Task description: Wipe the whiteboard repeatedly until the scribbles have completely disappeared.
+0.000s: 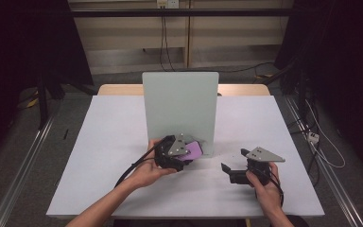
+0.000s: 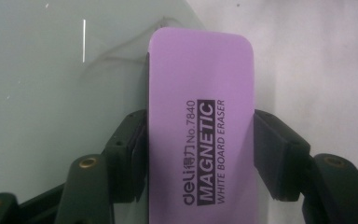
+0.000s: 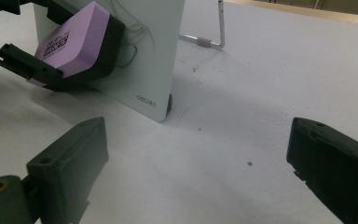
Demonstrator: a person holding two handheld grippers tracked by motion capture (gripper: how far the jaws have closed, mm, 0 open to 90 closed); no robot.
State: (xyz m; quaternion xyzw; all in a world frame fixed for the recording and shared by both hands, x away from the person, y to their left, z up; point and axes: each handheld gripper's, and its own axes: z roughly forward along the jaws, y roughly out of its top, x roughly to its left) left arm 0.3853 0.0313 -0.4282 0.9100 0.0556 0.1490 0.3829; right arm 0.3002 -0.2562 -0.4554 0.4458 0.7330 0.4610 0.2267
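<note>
Left gripper (image 1: 185, 152) is clamping a purple rectangular magnetic whiteboard eraser (image 2: 200, 116) between both black jaws, felt side pressing against the lower face of the upright pale glass whiteboard (image 1: 179, 101) standing mid-table. Faint pen marks (image 3: 137, 35) are showing on the board just beside the eraser. Right gripper (image 1: 232, 161) is hovering low over the white table (image 1: 274, 137), well apart from the board's right edge, jaws spread wide with nothing between them. Metal stand leg (image 3: 216, 28) is sticking out behind the board.
</note>
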